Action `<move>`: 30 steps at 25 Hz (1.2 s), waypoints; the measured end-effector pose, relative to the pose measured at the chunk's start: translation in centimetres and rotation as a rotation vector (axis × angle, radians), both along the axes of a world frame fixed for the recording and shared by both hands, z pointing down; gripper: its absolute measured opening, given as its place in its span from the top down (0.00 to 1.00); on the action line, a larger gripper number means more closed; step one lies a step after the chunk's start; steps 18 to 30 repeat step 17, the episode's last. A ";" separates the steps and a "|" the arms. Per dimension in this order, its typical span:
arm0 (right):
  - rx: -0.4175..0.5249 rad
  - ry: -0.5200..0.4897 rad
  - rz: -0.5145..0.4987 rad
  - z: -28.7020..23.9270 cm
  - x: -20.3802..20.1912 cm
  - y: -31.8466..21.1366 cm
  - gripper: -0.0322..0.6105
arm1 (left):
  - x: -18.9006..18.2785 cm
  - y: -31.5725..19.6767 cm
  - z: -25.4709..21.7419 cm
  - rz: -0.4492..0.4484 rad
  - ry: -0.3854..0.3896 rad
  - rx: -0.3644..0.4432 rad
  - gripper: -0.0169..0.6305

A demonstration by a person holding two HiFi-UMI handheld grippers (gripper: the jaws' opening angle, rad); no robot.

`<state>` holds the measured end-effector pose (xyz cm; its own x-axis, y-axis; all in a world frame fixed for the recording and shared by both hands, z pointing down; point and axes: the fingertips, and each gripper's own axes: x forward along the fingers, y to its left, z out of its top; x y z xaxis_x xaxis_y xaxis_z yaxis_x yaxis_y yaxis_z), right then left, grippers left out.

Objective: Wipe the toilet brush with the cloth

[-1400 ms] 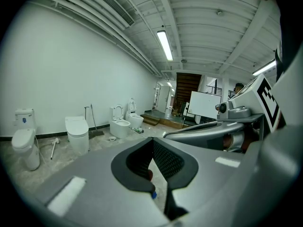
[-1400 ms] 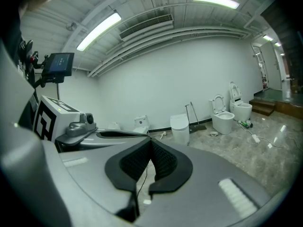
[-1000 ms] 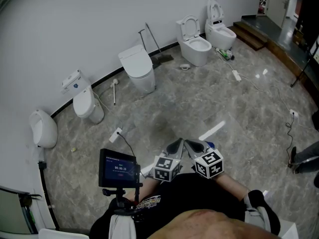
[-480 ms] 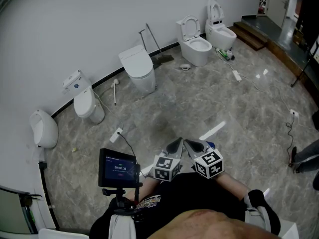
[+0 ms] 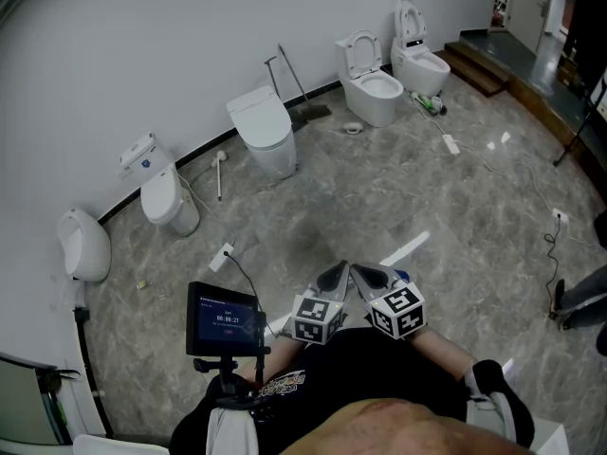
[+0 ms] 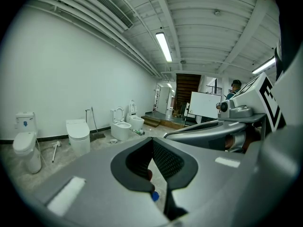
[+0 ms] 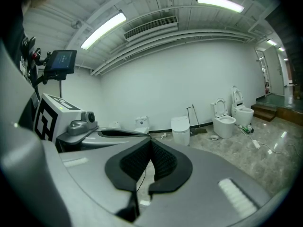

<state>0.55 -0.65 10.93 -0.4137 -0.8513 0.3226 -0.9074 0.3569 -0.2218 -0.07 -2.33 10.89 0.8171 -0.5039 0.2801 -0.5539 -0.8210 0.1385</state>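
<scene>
Toilet brush [image 5: 218, 175]: slim, white, with a long straight handle and a small rounded head. Lying on the grey marbled floor [image 5: 313, 226] close to the wall [image 5: 142, 45], between the small toilet [image 5: 169, 202] and the closed-lid toilet [image 5: 264, 136], touching neither. Head end toward the wall, handle pointing out into the room. Bristles too small to make out.

Bright ceiling strip lights [image 6: 163, 46], floor glare, sharp — fisheye-bent edges

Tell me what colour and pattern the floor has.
The floor is grey with pale marble-like veining; the head view shows it best.
</scene>
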 end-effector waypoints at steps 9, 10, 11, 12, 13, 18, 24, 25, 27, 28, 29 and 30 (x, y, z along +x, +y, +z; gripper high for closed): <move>0.003 -0.001 0.001 0.0 0.1 -0.1 0.95 | 0.0 -0.1 0.1 0.000 -0.003 0.004 0.98; 0.004 -0.001 0.001 0.1 0.1 -0.1 0.95 | 0.0 -0.1 0.1 0.000 -0.003 0.004 0.98; 0.004 -0.001 0.001 0.1 0.0 -0.1 0.95 | 0.0 -0.1 0.1 -0.001 -0.003 0.005 0.98; 0.004 -0.001 0.001 0.1 0.0 -0.1 0.95 | 0.0 -0.1 0.1 -0.001 -0.003 0.004 0.98; 0.004 -0.001 0.001 0.1 0.0 -0.1 0.95 | 0.0 -0.1 0.1 -0.001 -0.004 0.004 0.98; 0.005 -0.002 0.002 0.0 -0.2 0.0 0.95 | -0.2 0.0 0.1 -0.001 -0.004 0.003 0.98; 0.005 -0.002 0.002 0.0 -0.2 0.0 0.95 | -0.2 0.0 0.1 -0.001 -0.004 0.003 0.98; 0.005 -0.002 0.002 0.0 -0.2 0.0 0.95 | -0.2 0.0 0.1 -0.001 -0.004 0.003 0.98; 0.005 -0.002 0.002 0.0 -0.2 0.0 0.95 | -0.2 0.0 0.1 -0.001 -0.004 0.003 0.98; 0.005 -0.002 0.002 0.0 -0.2 0.0 0.95 | -0.2 0.0 0.1 -0.001 -0.004 0.003 0.98; 0.005 -0.002 0.002 0.0 -0.2 0.0 0.95 | -0.2 0.0 0.1 -0.001 -0.004 0.003 0.98; 0.005 -0.002 0.002 0.0 -0.2 0.0 0.95 | -0.2 0.0 0.1 -0.001 -0.004 0.003 0.98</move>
